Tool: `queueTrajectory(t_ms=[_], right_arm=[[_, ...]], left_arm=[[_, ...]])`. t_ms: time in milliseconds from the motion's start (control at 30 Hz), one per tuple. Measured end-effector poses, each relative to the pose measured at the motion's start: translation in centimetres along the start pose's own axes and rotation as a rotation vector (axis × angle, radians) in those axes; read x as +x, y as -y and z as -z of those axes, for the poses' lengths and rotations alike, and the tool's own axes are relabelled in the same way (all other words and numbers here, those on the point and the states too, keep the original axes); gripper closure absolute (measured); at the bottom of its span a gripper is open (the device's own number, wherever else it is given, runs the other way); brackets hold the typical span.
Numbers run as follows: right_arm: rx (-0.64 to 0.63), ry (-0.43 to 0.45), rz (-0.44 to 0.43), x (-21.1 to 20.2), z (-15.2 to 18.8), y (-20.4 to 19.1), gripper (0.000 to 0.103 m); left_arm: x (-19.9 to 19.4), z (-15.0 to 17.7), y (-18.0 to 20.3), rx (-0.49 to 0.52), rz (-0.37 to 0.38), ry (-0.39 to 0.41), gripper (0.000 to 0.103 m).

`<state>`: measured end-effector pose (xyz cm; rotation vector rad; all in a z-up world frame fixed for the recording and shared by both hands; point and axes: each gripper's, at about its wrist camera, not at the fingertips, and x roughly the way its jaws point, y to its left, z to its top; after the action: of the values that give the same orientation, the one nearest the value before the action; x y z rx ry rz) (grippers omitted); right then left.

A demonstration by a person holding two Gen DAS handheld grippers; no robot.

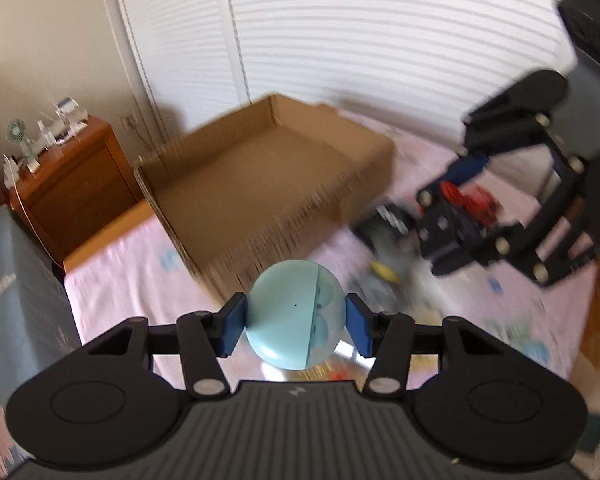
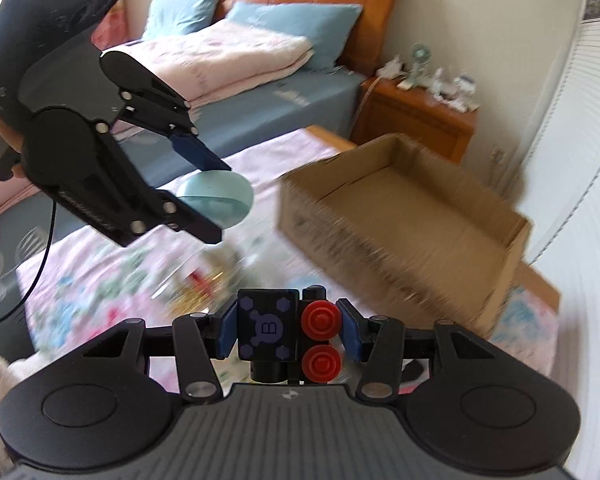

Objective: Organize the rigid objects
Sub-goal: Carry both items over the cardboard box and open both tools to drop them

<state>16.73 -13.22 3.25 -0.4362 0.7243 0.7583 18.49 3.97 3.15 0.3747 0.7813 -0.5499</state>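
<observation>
Left wrist view: box (image 1: 268, 176) centre frame on the bed cover (image 1: 116, 280); ball (image 1: 296, 314) lower centre, before the box, between the left gripper (image 1: 296, 320) pads; toy (image 1: 460, 208) mid right, right of the box, in the right gripper (image 1: 456, 216); nightstand (image 1: 72, 184) far left, behind the cover; small clutter (image 1: 380, 280) on the cover between ball and toy.
</observation>
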Motion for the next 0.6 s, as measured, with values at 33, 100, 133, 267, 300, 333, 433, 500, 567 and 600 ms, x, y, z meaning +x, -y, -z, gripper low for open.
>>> queueTrajectory(t_ms=[33, 100, 133, 267, 300, 333, 433, 500, 567, 600], right_arm=[[0.013, 0.005, 0.008, 0.1, -0.5, 0.7, 0.048], [0.035, 0.018, 0.019, 0.4, -1.3, 2.1, 0.048], [0.048, 0.024, 0.028, 0.5, -1.6, 2.7, 0.048], [0.095, 0.033, 0.048, 1.4, -2.7, 5.1, 0.048], [0.105, 0.036, 0.05, 1.6, -2.8, 5.6, 0.048], [0.116, 0.039, 0.054, 1.8, -2.9, 6.1, 0.048], [0.147, 0.036, 0.062, 2.5, -2.9, 7.4, 0.048], [0.161, 0.028, 0.066, 2.9, -2.9, 8.1, 0.048], [0.173, 0.02, 0.075, 3.3, -2.7, 8.7, 0.048], [0.178, 0.015, 0.074, 3.4, -2.7, 8.9, 0.048]], left_arm=[[0.7, -1.2, -0.5, -0.002, -0.007, 0.008, 0.051], [2.0, -2.9, -1.3, -0.002, -0.028, 0.013, 0.051], [2.9, -3.9, -1.8, -0.001, -0.037, 0.011, 0.051], [6.4, -7.1, -3.4, 0.001, -0.071, -0.01, 0.051], [7.6, -7.9, -3.9, -0.008, -0.083, -0.019, 0.051], [8.6, -8.4, -4.3, -0.015, -0.092, -0.028, 0.051], [11.2, -9.6, -5.7, -0.047, -0.118, -0.031, 0.049], [12.4, -10.0, -6.2, -0.068, -0.166, -0.022, 0.035], [13.1, -10.1, -6.8, -0.08, -0.172, -0.018, 0.029], [13.3, -10.0, -6.8, -0.085, -0.157, -0.02, 0.027]])
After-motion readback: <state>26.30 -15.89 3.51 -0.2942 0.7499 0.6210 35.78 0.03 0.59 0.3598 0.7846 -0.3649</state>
